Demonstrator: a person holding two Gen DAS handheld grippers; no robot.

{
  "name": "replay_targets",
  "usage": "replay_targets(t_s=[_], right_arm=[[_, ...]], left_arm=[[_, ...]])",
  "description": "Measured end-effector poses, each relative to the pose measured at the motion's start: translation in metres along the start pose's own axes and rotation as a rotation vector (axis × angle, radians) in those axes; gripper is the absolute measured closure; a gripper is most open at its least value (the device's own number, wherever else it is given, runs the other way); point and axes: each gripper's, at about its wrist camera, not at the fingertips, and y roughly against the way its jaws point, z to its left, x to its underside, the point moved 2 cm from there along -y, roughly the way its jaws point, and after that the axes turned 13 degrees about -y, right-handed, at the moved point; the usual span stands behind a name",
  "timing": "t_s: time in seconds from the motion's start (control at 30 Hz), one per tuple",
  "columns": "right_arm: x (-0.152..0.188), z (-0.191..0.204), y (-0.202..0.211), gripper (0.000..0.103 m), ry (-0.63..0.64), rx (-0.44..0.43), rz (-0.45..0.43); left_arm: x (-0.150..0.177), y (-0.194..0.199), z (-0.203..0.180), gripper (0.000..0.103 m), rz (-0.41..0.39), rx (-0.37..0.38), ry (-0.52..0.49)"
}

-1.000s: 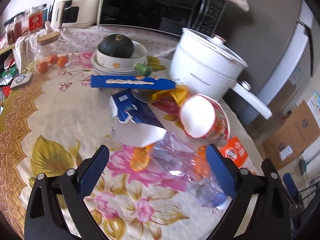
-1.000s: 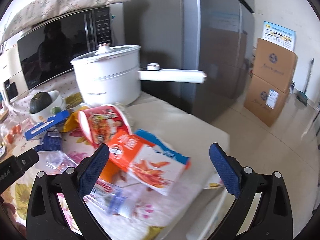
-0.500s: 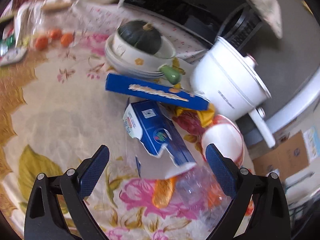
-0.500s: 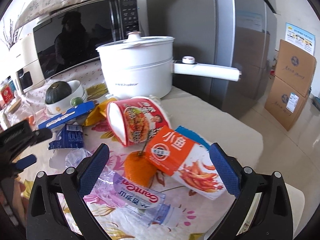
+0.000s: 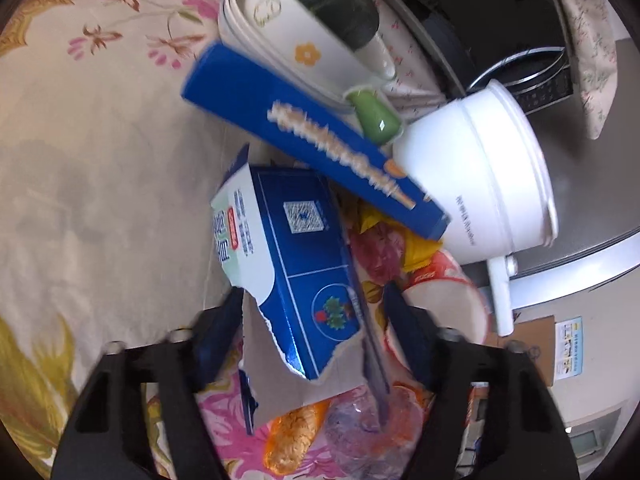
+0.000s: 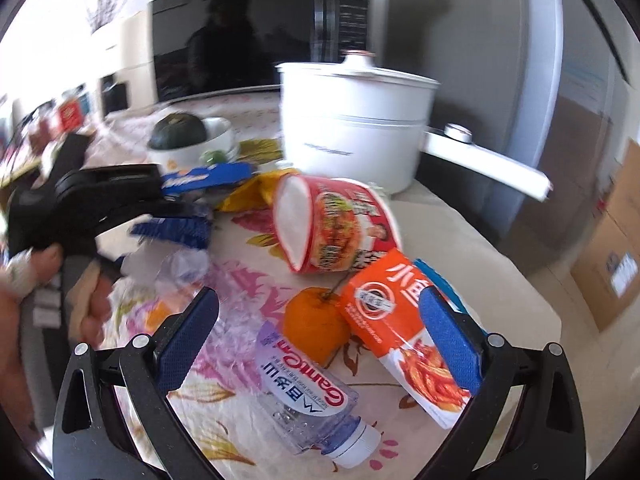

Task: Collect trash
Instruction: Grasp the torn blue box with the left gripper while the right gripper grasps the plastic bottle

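A torn blue and white carton (image 5: 288, 256) lies on the flowered tablecloth, its torn end between the open jaws of my left gripper (image 5: 312, 328), which straddles it; contact is unclear. A long blue box (image 5: 320, 136) lies behind it. My right gripper (image 6: 320, 336) is open above an orange (image 6: 316, 324), a crushed clear water bottle (image 6: 304, 392) and an orange snack packet (image 6: 400, 328). A red instant noodle cup (image 6: 332, 224) lies on its side. The left gripper also shows in the right wrist view (image 6: 176, 220), at the carton.
A white electric pot (image 6: 356, 132) with a long handle stands at the back. A bowl stack with a dark green squash (image 5: 332, 20) is behind the blue box. Yellow wrapper (image 6: 256, 192) lies by the noodle cup. The table edge (image 6: 500, 256) is to the right; cardboard boxes stand on the floor.
My left gripper has moved forward and down, so the torn carton now lies between its jaws. My right gripper has moved closer to the orange, bottle and snack packet.
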Motion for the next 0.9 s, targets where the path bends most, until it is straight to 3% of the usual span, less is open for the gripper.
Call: replay_targets(t_s=[0.1,0.23,0.43,0.67,0.9], right_arm=[[0.003,0.007,-0.002,0.007,0.067,-0.061,0.041],[0.004,0.014,-0.002,0.007,0.103,-0.133,0.081],[0.007,0.027,-0.004,0.007,0.135,-0.172,0.109],[0.017,0.050,-0.030,0.007,0.262,-0.145,0.181],[0.027,0.062,-0.052,0.011,0.295,-0.090,0.203]], left_arm=[[0.000,-0.001,-0.001,0.060,0.020,0.022,-0.004],[0.000,0.012,-0.008,0.065,0.014,0.000,-0.061],[0.005,0.042,-0.017,0.072,0.006,0.007,-0.135],[0.019,0.098,-0.029,0.072,-0.065,-0.011,-0.268],[0.024,0.118,-0.032,0.072,-0.084,-0.022,-0.342]])
